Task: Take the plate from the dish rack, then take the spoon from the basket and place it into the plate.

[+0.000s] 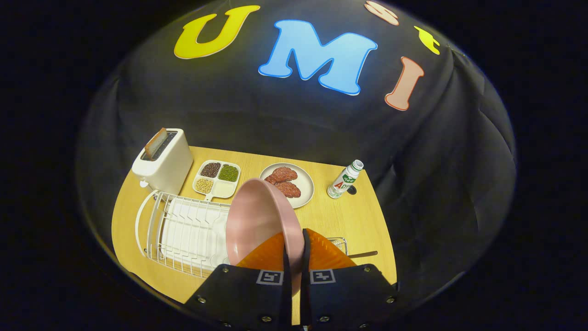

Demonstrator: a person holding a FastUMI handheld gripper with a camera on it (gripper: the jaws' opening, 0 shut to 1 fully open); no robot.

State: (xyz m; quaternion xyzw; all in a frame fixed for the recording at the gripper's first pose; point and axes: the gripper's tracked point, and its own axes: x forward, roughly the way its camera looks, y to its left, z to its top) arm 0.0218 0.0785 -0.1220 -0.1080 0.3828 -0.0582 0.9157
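Note:
My gripper (294, 248) is shut on the rim of a pink plate (257, 220), with one finger on each side of its edge. The plate stands on edge, lifted above the wooden table, with its hollow side facing the white wire dish rack (183, 230) to the left. To the right of my fingers a small wire basket (339, 242) peeks out, and a spoon handle (363, 253) sticks out of it toward the table's right edge. The spoon's bowl is hidden behind my fingers.
A white toaster (163, 161) with a slice of bread stands at the table's far left. Beyond the rack lie a divided tray of beans (217, 178) and a plate with meat (288, 184). A small bottle (344, 180) stands at the far right.

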